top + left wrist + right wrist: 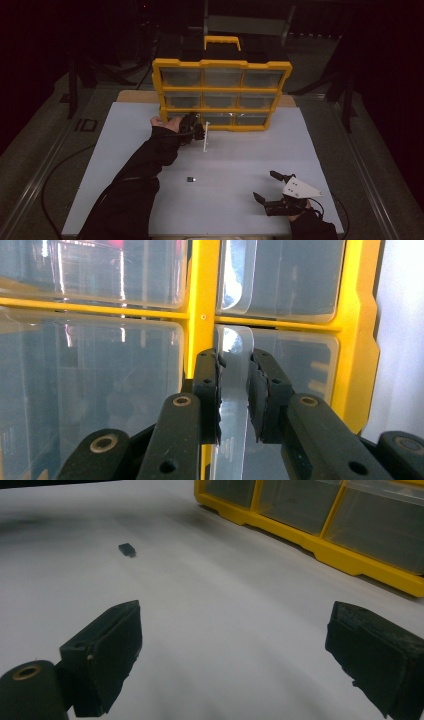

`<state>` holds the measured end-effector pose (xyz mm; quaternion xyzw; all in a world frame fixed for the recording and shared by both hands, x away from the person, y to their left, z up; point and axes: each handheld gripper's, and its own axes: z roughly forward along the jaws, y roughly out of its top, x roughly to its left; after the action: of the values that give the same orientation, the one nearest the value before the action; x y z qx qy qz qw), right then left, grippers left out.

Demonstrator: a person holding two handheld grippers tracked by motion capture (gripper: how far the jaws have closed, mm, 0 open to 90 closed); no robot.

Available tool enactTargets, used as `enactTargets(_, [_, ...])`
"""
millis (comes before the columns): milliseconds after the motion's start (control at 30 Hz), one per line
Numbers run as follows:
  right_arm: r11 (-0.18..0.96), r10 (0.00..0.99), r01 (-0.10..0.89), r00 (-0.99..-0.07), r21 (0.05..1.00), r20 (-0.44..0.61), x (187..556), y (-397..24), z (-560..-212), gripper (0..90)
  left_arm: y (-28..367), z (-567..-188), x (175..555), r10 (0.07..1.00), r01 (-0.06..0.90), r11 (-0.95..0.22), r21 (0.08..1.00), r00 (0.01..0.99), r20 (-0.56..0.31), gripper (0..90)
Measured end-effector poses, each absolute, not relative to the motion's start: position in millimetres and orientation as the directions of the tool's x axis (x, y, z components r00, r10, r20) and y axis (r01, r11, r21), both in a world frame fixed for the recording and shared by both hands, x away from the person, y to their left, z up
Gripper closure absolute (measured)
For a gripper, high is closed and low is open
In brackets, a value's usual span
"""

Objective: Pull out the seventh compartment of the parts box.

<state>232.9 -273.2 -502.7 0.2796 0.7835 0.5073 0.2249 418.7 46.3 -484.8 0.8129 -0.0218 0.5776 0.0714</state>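
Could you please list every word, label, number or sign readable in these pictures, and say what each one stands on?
"ID": pale marking on the grey floor left of the white table, blurred, so the reading is uncertain.
Yellow drawer cabinet: no readable text on its frame or clear drawers.
Small dark part on the table: too small to read.

You have one yellow organiser (222, 94) with nine clear drawers, one small black chip (191, 179), and two grippers.

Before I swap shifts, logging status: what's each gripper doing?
Left gripper: closed on the clear drawer tab.
Right gripper: open, empty.
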Motion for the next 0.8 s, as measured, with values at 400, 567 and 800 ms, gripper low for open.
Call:
enactTargets(400, [0.331,0.666,0.211,-0.743,0.920,-0.069,232.9,-272.6,-502.8,8.1,47.9,-478.3,415.7,0.051,-0.135,-0.985,0.110,0.380,0.924,75.7])
enactTargets(567, [0.330,0.665,0.211,-0.743,0.920,-0.068,232.8,-272.5,-502.8,8.1,49.3,-476.6,415.7,0.050,-0.139,-0.984,0.115,0.406,0.913,75.4])
enactTargets(800, [0.324,0.669,0.209,-0.740,0.923,-0.067,233.0,-272.9,-502.5,8.1,48.3,-477.4,414.3,0.052,-0.137,-0.984,0.117,0.402,0.914,75.5])
